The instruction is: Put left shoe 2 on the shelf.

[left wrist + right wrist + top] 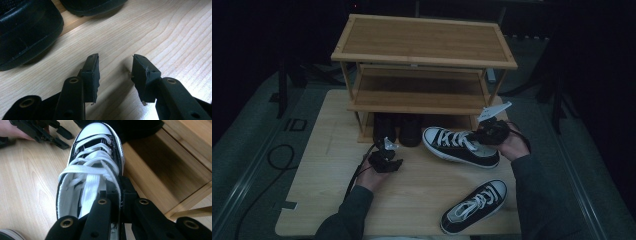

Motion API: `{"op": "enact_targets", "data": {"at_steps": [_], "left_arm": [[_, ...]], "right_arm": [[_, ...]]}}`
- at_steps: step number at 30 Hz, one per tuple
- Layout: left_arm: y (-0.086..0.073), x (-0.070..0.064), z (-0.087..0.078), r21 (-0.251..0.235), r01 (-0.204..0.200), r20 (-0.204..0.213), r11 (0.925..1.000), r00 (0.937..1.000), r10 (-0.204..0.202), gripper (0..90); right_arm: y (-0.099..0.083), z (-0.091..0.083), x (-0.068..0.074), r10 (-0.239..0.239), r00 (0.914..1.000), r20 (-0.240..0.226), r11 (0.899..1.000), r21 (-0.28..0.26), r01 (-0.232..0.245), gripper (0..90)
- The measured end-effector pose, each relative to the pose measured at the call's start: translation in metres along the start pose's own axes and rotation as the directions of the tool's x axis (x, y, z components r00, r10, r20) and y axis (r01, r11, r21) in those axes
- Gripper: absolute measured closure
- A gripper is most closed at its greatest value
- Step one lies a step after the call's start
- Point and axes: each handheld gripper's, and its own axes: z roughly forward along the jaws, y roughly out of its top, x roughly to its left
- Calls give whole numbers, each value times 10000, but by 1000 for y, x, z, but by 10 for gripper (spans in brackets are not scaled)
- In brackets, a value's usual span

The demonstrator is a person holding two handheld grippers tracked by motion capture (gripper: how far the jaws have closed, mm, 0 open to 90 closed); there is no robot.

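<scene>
Right gripper: clamped on sneaker collar, carrying it toward shoe rack.
Left gripper: jaws parted, empty, idle above table.

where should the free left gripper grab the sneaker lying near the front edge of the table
Grip the sneaker by the side wall of its open collar at the heel, coming from above: it sits upright, opening upward, heel toward the right. The left gripper is open and empty.
</scene>
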Motion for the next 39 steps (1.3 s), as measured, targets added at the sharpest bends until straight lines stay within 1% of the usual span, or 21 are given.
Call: {"op": "enact_targets", "data": {"at_steps": [3,4,7,10,16,22,29,34,39], "left_arm": [[0,0,0,-14,22,5,10000,10000,-22,578],[0,0,0,-18,24,14,10000,10000,-24,578],[0,0,0,-20,14,16,10000,10000,-14,578],[0,0,0,-37,13,26,10000,10000,-13,578],[0,0,0,-19,11,32,10000,10000,-11,577],[0,0,0,-20,-2,32,10000,10000,2,577],[0,0,0,-20,-4,34,10000,10000,4,577],[0,0,0,-23,-1,36,10000,10000,1,577],[0,0,0,-21,-14,52,10000,10000,15,577]], "right_arm": [[2,-1,1,-83,10000,38,10000,12,83,881],[4,-2,3,-205,9998,87,9998,45,205,881],[7,-2,4,-264,9996,93,9996,76,263,881],[10,-4,5,-314,9995,-43,9995,-59,314,880],[17,-6,7,-367,9992,-162,9990,-248,363,881],[24,-9,11,-555,9984,-127,9983,-181,552,881],[31,-11,13,-568,9982,-207,9981,-265,563,880],[38,-15,14,-502,9980,-371,9977,-484,484,880],[44,-17,15,-565,9974,-442,9966,-620,538,880]]}}
